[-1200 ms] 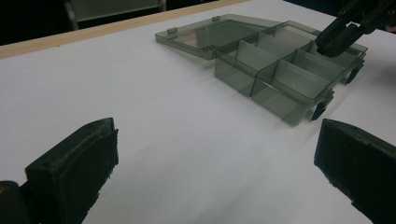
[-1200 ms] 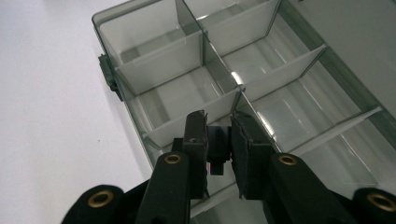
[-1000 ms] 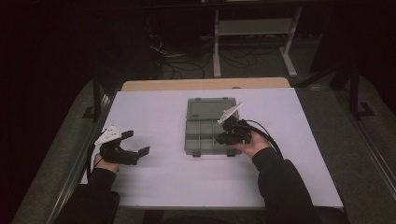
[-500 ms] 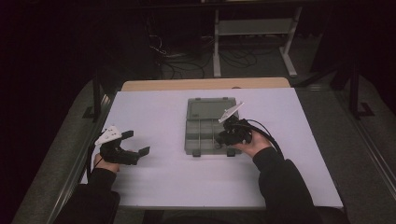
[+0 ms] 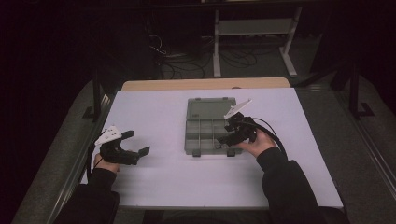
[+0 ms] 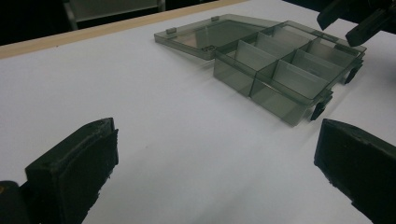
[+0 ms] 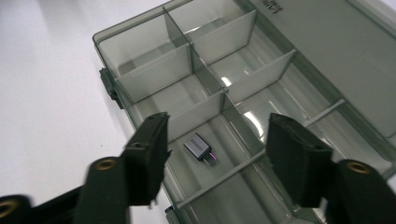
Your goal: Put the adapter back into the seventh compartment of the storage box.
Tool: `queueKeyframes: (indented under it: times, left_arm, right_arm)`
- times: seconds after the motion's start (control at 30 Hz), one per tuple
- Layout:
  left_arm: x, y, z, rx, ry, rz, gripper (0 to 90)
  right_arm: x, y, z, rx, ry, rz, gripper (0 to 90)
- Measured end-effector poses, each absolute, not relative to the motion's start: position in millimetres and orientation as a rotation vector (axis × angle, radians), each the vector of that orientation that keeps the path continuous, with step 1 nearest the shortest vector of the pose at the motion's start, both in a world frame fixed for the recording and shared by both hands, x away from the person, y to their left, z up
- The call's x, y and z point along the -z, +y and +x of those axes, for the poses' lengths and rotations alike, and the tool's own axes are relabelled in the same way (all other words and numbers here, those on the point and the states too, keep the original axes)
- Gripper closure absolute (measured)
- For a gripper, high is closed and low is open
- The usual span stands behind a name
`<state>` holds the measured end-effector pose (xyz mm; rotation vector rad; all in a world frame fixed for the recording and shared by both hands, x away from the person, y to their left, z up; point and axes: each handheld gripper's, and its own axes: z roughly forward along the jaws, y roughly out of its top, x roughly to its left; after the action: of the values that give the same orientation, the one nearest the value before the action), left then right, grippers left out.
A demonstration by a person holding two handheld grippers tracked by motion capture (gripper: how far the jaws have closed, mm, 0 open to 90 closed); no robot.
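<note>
I see the organiser box (image 5: 208, 130) at the middle of the white table (image 5: 154, 182): smoke-grey translucent plastic, rectangular, split by thin upright dividers into compartments, its flat hinged lid (image 5: 210, 108) lying open on the far side and two dark latches on its near edge. In the right gripper view a small flat adapter (image 7: 200, 146), silver-grey metal with a dark plug end, lies on the floor of a compartment at the box's near right part. The right gripper (image 5: 229, 136) hangs just above that compartment, tilted down and to the left, the hand (image 5: 259, 142) cupping its body from the right. Its jaws have just been opening; they stand apart with the adapter lying loose below the gap, pads off it. The matt black pads (image 7: 149, 154) are blocky and rough-edged. My left gripper (image 5: 137, 143) rests near the table's left edge, well apart from the box, held level and pointing right toward it, with its jaws spread wide and nothing between them.
</note>
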<state>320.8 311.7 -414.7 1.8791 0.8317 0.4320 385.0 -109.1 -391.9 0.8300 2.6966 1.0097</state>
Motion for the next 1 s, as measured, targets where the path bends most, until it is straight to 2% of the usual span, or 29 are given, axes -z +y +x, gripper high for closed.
queueKeyframes:
  times: [0.17, 0.2, 0.33, 0.53, 0.83, 1.0]
  left_arm:
    - [414.7, 311.7, 320.7, -0.433, 0.831, 1.879, 0.0]
    - [414.7, 311.7, 320.6, -0.433, 0.830, 1.880, 0.0]
    - [414.6, 311.7, 320.7, -0.433, 0.831, 1.879, 0.0]
    - [414.5, 311.8, 320.5, -0.434, 0.832, 1.876, 0.0]
    - [414.6, 311.8, 320.7, -0.433, 0.833, 1.878, 0.0]
    - [414.6, 311.8, 320.7, -0.434, 0.833, 1.877, 0.0]
  right_arm:
    - [388.4, -113.7, 383.2, -1.024, 2.676, 0.843, 28.6]
    - [385.3, -118.5, 380.9, -1.047, 2.667, 0.857, 22.7]
    - [381.9, -125.0, 378.1, -1.073, 2.643, 0.870, 14.7]
    - [375.6, -136.4, 372.7, -1.122, 2.600, 0.872, 11.9]
    - [372.2, -150.7, 366.4, -1.145, 2.533, 0.914, 0.0]
    - [371.2, -159.6, 362.5, -1.177, 2.501, 0.926, 0.0]
